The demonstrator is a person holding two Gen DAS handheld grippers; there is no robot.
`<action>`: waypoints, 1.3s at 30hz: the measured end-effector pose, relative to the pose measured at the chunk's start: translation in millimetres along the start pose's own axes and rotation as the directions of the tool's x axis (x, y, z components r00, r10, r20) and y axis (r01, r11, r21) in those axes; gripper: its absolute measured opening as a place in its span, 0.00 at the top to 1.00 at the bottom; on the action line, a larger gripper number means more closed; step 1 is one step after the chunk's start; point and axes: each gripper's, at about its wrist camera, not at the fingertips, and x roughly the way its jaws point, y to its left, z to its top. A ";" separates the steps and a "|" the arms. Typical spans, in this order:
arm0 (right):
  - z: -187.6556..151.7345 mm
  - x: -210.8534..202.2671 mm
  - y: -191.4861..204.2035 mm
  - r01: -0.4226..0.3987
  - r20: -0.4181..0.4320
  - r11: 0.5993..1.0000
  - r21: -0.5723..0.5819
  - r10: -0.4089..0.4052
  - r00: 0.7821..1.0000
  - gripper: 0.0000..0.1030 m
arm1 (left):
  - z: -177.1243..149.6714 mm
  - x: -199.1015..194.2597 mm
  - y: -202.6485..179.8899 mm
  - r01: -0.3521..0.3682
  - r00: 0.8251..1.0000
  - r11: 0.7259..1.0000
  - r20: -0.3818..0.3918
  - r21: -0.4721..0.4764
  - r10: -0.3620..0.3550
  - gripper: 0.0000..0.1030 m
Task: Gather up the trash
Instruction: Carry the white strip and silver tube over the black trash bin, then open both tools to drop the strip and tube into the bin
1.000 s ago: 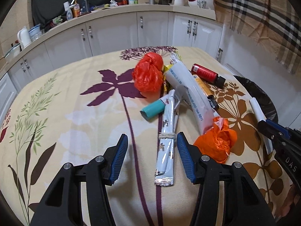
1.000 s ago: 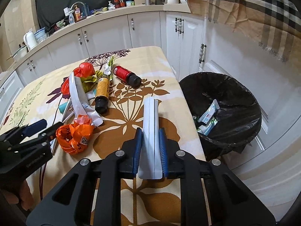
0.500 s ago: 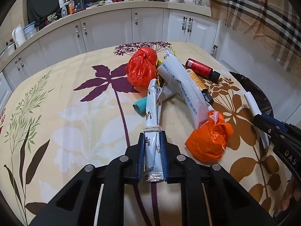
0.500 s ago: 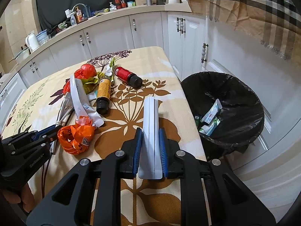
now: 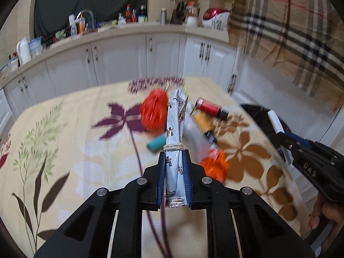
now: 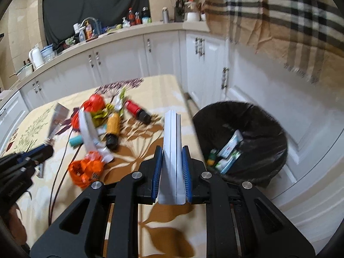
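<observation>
- Since the frame a second back, my left gripper (image 5: 174,167) has clamped down on the pale blue foil sachet (image 5: 174,129), the one tied with twine, and carried it up off the table (image 5: 64,150); the sachet now runs straight out ahead along the fingers, its far end tipped upward.
- Below and just right of it the loose pile remains: red bag (image 5: 154,111), teal cap (image 5: 156,143), red bottle (image 5: 209,107), orange bag (image 5: 215,165).
- My right gripper (image 6: 171,169) is closed tight on the folded white card (image 6: 172,150), long axis also pointing forward.
- The black-lined bin (image 6: 243,137) sits beside the table's right edge, ahead and to the right of that card, so my right hand is the nearer one.
- Both grippers angle downward; I judge the next move is a swing rightward over the rim.
</observation>
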 end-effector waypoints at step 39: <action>41.5 97.4 -159.3 0.287 0.032 0.949 0.134 -0.293 0.955 0.77 | 86.1 149.9 -203.9 0.036 0.999 0.967 -0.011 0.252 -0.034 0.76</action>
